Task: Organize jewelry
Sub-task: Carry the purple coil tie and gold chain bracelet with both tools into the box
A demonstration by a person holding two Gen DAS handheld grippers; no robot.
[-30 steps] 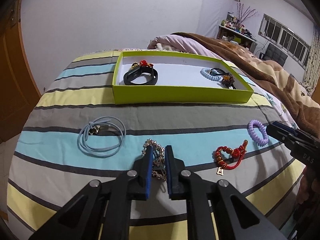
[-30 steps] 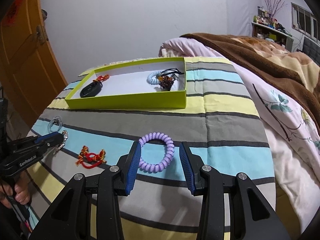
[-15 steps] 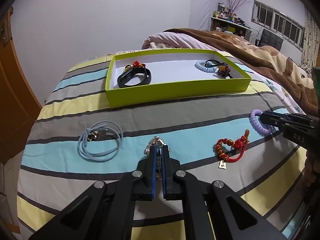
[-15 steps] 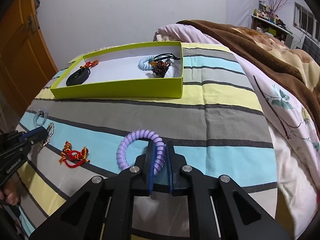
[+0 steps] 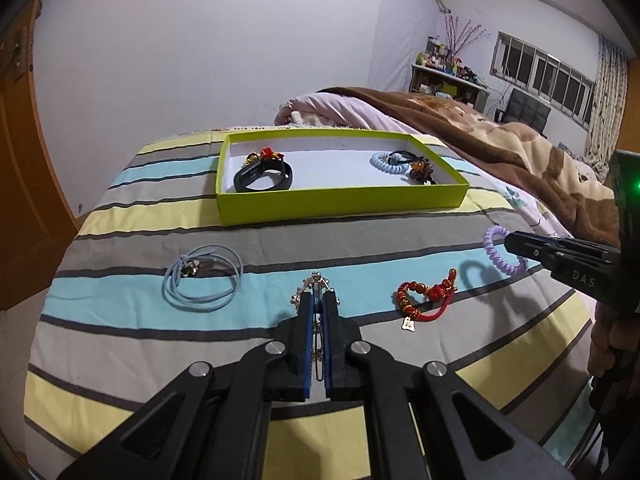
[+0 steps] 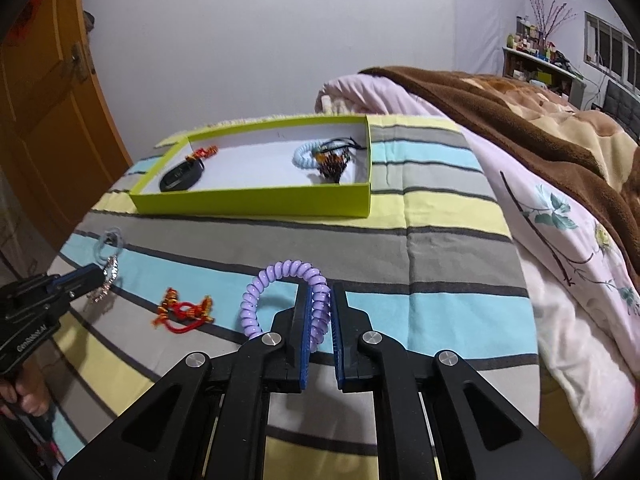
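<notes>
My left gripper (image 5: pixel 317 300) is shut on a silver chain bracelet (image 5: pixel 314 282), lifted above the striped bedspread. My right gripper (image 6: pixel 320 292) is shut on a purple spiral hair tie (image 6: pixel 280 276), also lifted; both also show in the left wrist view, gripper (image 5: pixel 516 242) and tie (image 5: pixel 494 250). A green box (image 5: pixel 340 200) lies farther back and holds a black band (image 5: pixel 264 176), a red charm (image 5: pixel 270 155), a pale blue spiral tie (image 5: pixel 386 162) and a dark beaded piece (image 5: pixel 422 170). A red beaded bracelet (image 5: pixel 426 296) and a blue cord (image 5: pixel 204 280) lie on the bed.
A brown blanket (image 6: pixel 540 120) and a pink floral quilt (image 6: pixel 560 240) are piled on the right of the bed. A wooden door (image 6: pixel 40 120) stands at the left. A shelf with small items (image 5: pixel 448 72) is by the window at the back.
Both grippers closed on their items, the left on the silver chain and the right on the purple tie, and lifted them off the bedspread.
</notes>
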